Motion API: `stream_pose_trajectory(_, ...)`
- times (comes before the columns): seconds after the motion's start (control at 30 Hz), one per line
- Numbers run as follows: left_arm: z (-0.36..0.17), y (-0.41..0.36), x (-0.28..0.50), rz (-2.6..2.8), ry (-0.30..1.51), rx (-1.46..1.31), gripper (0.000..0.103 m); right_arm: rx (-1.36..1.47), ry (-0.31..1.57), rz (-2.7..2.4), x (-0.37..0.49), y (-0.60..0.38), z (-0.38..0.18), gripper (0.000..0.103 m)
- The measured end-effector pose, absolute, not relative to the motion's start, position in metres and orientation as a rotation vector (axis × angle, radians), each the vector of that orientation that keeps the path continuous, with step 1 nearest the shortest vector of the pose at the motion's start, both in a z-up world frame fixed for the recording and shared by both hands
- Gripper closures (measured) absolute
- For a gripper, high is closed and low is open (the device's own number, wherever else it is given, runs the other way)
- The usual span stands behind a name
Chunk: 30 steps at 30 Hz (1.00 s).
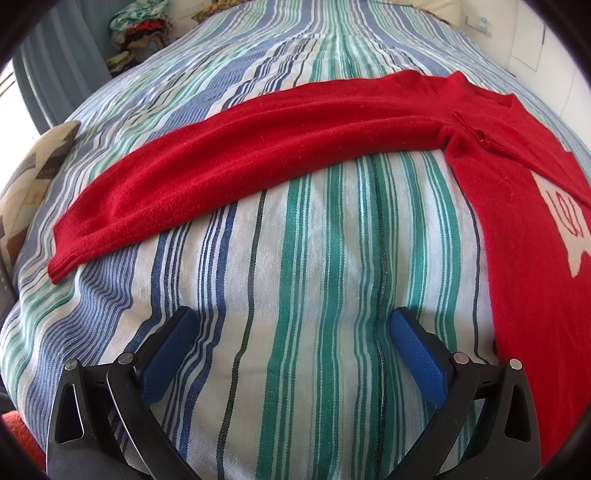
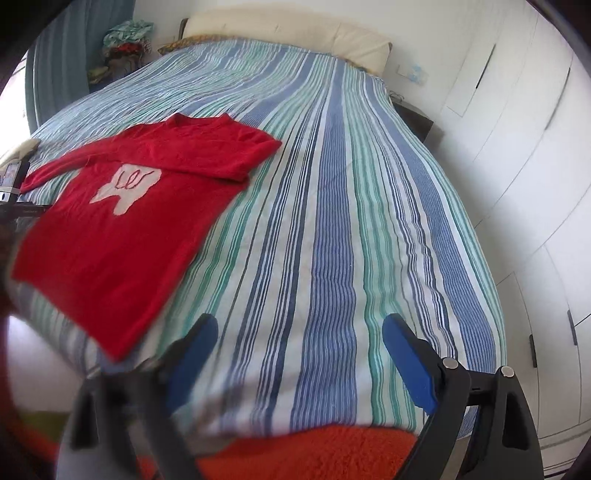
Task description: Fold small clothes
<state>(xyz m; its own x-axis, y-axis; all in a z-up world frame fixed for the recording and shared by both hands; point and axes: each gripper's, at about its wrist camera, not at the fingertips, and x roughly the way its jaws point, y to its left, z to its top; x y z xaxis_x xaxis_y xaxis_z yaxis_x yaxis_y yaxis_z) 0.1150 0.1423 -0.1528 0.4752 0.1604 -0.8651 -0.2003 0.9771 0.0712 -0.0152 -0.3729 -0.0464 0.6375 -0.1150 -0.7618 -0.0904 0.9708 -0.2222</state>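
Note:
A small red sweater with a white motif lies flat on the striped bedspread. Its right sleeve is folded across the chest. In the left wrist view the other sleeve stretches out to the left, and the body lies at the right. My left gripper is open and empty over the bedspread, below that sleeve. My right gripper is open and empty near the bed's front edge, to the right of the sweater's hem.
A pile of clothes sits at the far left corner. A cream headboard is at the back and white wardrobe doors are on the right. An orange rug lies below the bed's edge. A patterned cushion sits at the left.

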Motion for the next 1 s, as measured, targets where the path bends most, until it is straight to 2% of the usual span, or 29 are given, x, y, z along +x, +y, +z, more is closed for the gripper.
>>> stream_pose_trajectory(0.1,-0.153,0.143,0.115,0.221,1.053,-0.042,0.0,-0.251,0.897,-0.041,-0.018,-0.372,-0.058,0.013)
stream_pose_trajectory(0.5,-0.153,0.143,0.117,0.222,1.064,-0.046,0.0,-0.234,0.803,-0.009,-0.026,-0.377,-0.048,0.011)
stream_pose_trajectory(1.0,-0.153,0.143,0.118,0.221,1.067,-0.048,0.0,-0.253,0.805,-0.014,-0.024,-0.374,-0.05,0.01)
